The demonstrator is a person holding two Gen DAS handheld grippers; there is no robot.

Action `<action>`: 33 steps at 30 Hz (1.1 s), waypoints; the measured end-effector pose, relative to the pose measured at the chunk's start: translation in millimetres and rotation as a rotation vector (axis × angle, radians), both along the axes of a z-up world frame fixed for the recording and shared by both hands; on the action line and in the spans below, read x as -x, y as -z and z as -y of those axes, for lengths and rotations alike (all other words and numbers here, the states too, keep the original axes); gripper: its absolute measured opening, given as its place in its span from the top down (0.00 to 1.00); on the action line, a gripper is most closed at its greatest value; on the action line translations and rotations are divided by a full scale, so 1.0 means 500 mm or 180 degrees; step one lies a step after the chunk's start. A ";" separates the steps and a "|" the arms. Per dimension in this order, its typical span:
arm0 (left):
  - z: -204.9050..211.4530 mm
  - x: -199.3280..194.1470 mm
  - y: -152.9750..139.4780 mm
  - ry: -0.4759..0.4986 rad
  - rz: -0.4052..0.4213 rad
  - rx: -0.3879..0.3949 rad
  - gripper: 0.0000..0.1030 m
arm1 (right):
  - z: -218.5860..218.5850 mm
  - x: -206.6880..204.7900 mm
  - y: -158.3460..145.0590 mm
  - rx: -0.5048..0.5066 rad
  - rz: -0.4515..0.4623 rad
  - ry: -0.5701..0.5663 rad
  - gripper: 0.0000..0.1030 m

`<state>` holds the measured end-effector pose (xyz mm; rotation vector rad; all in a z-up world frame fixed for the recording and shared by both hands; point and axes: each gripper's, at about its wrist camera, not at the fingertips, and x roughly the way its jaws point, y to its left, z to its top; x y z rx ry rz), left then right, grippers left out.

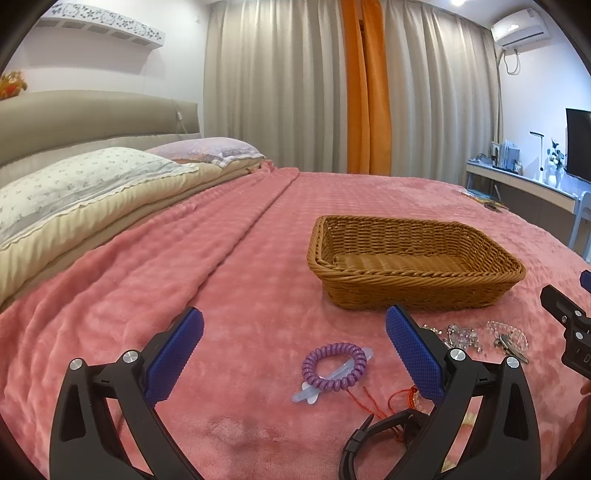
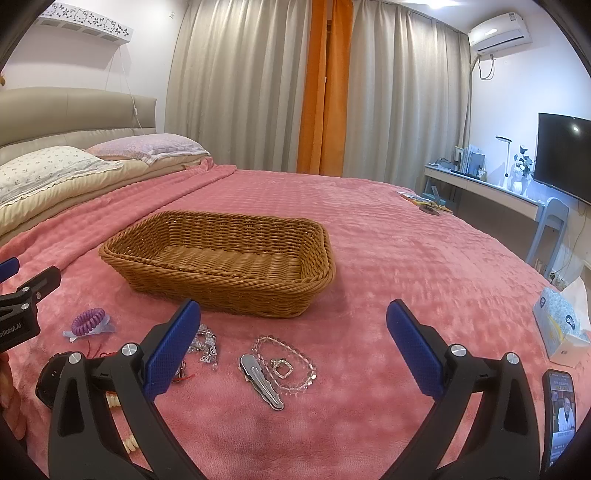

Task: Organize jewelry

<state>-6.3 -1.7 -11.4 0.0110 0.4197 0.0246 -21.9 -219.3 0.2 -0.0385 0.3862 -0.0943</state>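
left gripper fingers spread, empty, framing purple coiled hair tie at lower centre | right gripper fingers spread, empty, over flat silver hair clip and clear beaded bracelet | empty woven wicker basket just behind, likely the destination | all on the pink fleece bed

Wicker basket empty; purple coil perhaps overlaps clip.

Pink plush blanket across a wide bed, two pillows against a padded headboard, beige and orange curtains, wall air conditioner, dark television, tissue box, lit phone on the blanket's right edge
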 end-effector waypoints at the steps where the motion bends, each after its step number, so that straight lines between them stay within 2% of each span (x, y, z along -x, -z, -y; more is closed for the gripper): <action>1: -0.001 0.001 0.000 0.0001 0.0001 -0.0001 0.07 | 0.000 0.000 0.000 -0.0001 -0.0001 -0.0001 0.06; 23: 0.004 -0.006 -0.004 0.0020 -0.0035 0.0029 0.07 | -0.001 -0.001 -0.001 -0.0001 -0.0007 0.0001 0.06; 28: -0.030 -0.016 -0.006 0.0146 -0.0270 0.0304 0.07 | -0.003 0.002 0.003 0.0019 0.0006 -0.0013 0.09; 31: -0.043 -0.021 -0.002 0.0169 -0.0542 0.0296 0.08 | -0.011 0.006 0.007 0.0082 -0.0033 -0.0035 0.17; 33: -0.045 -0.013 0.005 0.0223 -0.0728 0.0265 0.12 | -0.017 0.007 0.010 0.0093 -0.0125 -0.0078 0.23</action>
